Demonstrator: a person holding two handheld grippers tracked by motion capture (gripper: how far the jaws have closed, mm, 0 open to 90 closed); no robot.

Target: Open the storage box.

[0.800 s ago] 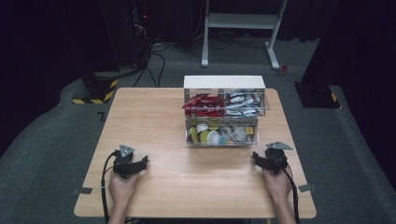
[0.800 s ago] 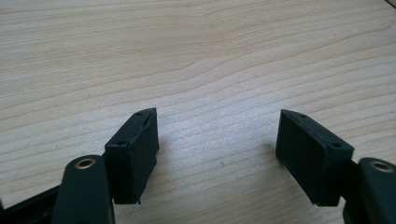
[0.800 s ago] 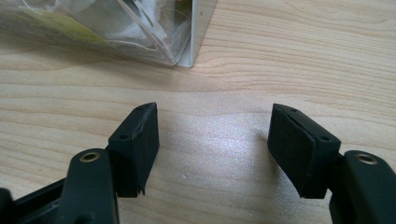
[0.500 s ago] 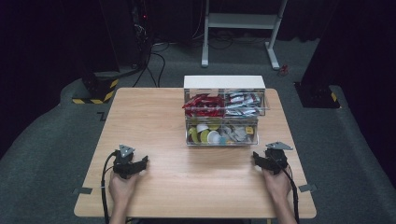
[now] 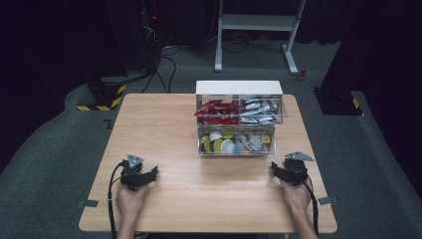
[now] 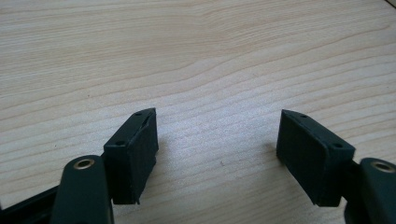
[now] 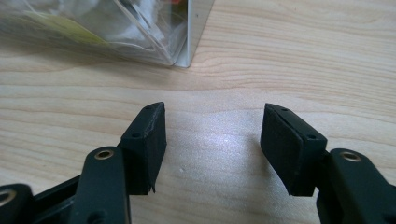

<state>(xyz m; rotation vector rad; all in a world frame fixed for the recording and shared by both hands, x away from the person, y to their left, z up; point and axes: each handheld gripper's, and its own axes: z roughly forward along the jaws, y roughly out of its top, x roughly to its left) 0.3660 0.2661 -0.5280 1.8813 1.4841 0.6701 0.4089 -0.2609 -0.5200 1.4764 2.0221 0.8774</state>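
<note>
A person is sitting at the near edge of the wooden surface (image 5: pixel 164 129), holding a gripper in each hand and resting both low over the wood. The left gripper (image 5: pixel 148 175) is lying toward the near left corner, well apart from everything else, and its fingers (image 6: pixel 133 154) are standing wide apart with nothing but bare wood grain between them. The right gripper (image 5: pixel 276 171) is sitting near the right edge, and its fingers (image 7: pixel 147 144) are also gaping open and gripping nothing. Just ahead of the right gripper, the clear plastic organizer box (image 5: pixel 239 119) is standing toward the far right part of the surface; its near lower corner (image 7: pixel 184 37) is showing close in front of that gripper's fingers, not touching them. The box is holding red packets (image 5: pixel 215 110) in the upper left compartment, silvery packets (image 5: pixel 259 109) in the upper right, and small round yellow and white capsules (image 5: pixel 221 144) in the lower tier. Both hands are gripping the handles from below, cables trailing back toward the person.
</note>
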